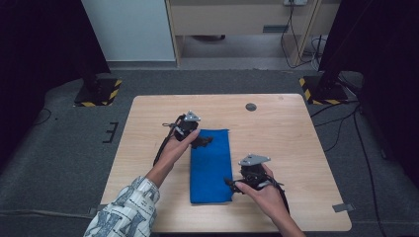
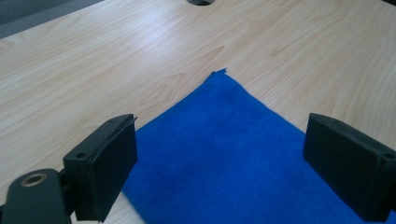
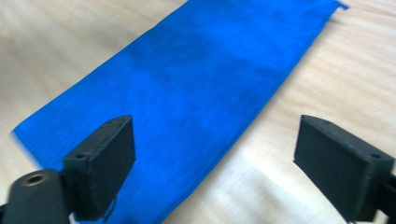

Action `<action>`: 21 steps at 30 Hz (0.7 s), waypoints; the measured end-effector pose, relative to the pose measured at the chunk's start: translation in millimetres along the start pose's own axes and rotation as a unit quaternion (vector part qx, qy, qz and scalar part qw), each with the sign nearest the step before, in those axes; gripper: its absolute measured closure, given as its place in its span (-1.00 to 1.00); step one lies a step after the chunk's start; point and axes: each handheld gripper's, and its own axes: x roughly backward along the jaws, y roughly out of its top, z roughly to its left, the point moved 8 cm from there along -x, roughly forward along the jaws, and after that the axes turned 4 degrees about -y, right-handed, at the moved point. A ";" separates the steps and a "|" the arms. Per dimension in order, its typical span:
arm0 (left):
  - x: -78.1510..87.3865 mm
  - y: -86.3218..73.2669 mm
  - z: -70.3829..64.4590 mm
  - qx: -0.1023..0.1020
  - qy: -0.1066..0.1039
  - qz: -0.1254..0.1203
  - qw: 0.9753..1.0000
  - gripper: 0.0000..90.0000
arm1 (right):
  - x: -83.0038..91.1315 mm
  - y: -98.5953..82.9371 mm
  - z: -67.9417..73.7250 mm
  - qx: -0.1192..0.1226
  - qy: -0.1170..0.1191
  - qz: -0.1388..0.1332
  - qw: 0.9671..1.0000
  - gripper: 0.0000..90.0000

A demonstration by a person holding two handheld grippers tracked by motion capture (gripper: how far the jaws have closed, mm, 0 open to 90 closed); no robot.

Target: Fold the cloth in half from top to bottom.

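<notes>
A blue cloth point(image 1: 211, 165) lies flat on the wooden table point(image 1: 286, 143), folded into a long narrow strip running front to back. My left gripper point(image 1: 201, 142) hovers over the cloth's far left corner, open, its jaws wide apart above the blue cloth point(image 2: 224, 158). My right gripper point(image 1: 232, 185) sits at the cloth's near right edge, also open. In the right gripper view the blue cloth point(image 3: 196, 88) stretches away between and past the jaws, with one jaw over the cloth and the other over bare wood.
A small dark round hole point(image 1: 251, 106) sits in the table near its far edge. Black stands with yellow-striped bases point(image 1: 99, 91) flank the table on the carpet. Bare wood lies left and right of the cloth.
</notes>
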 end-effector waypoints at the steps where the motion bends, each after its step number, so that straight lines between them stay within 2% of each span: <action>1: 1.4 -1.2 2.9 0.001 0.005 0.002 1.000 -0.77 | -2.9 3.3 -3.7 -0.002 -0.001 -0.003 1.000 -0.65; 6: 3.9 -5.6 12.9 0.003 0.017 0.006 1.000 -0.76 | -17.4 16.4 -20.0 -0.002 -0.006 0.005 1.000 -0.52; 9: 1.0 -10.0 18.2 -0.010 0.021 0.013 1.000 -0.75 | -27.8 26.8 -30.6 -0.005 -0.010 0.005 1.000 -0.44; 13: -0.8 -14.8 25.3 -0.006 0.024 0.014 1.000 -0.75 | -42.3 38.4 -40.3 0.011 -0.015 0.012 1.000 -0.36; 17: -2.3 -14.1 31.7 0.016 0.027 -0.002 1.000 -0.75 | -54.7 48.9 -50.0 0.002 -0.016 0.017 1.000 -0.27; 21: -2.6 -16.8 37.6 0.035 0.023 0.002 0.999 -0.72 | -68.0 59.5 -59.4 0.006 -0.021 0.019 1.000 -0.14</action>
